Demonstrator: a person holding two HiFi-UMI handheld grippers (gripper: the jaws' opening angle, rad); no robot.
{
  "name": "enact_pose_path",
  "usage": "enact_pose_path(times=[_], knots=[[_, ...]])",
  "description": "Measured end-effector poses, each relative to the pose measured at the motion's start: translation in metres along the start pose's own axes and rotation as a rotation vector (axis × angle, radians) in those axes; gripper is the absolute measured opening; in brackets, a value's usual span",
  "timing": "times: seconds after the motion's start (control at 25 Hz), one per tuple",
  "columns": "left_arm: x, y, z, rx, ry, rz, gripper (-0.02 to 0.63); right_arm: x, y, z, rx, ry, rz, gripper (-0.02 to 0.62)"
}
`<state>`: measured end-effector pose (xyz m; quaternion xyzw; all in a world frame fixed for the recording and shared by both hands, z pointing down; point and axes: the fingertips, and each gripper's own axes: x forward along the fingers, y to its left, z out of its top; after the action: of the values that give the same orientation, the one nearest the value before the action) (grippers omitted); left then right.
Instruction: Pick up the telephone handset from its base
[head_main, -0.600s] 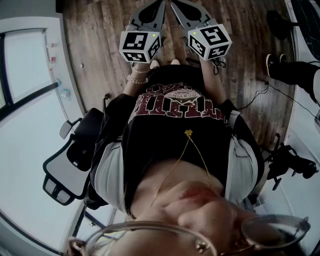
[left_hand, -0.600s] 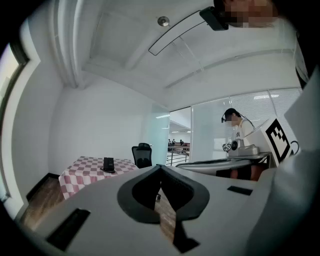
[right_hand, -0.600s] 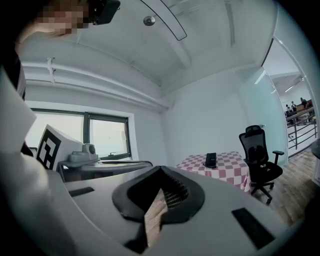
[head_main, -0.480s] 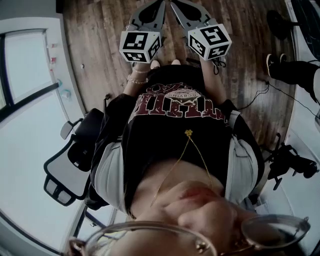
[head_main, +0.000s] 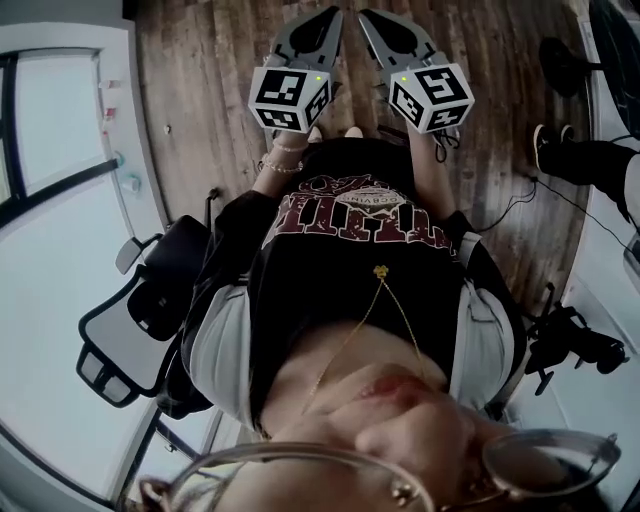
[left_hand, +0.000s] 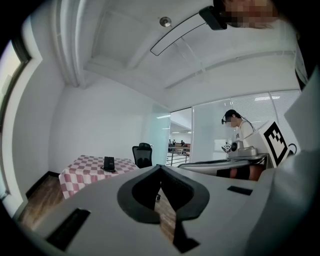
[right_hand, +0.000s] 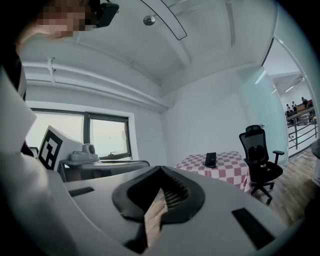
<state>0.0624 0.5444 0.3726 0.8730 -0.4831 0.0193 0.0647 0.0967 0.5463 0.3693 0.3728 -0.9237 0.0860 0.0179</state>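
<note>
Left gripper view | left gripper (left_hand: 160, 167) and right gripper (right_hand: 160, 167) clenched, empty, held level | telephone (left_hand: 109, 163) well apart on checkered table (left_hand: 82, 174) | approach likely pending

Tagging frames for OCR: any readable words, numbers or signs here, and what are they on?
Nothing reads clearly.
Shirt print: block letters, upside down in the head view, not legible.
Left marker cube, right marker cube: square patterns only, no words.
Telephone: too small to read.
</note>
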Motion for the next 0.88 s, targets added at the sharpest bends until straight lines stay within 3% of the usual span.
enact_pose_path(times=[0.4,0.88], knots=[[-0.004,0.007,-0.004,-0.017,0.008,0.006,0.008,0.005,0.000,-0.004,-0.015,0.021,0.015,0.020],[0.032,0.071,0.001,-0.008,0.009,-0.017,0.009,0.078,-0.016,0.003,0.020,0.015,0.033,0.020]])
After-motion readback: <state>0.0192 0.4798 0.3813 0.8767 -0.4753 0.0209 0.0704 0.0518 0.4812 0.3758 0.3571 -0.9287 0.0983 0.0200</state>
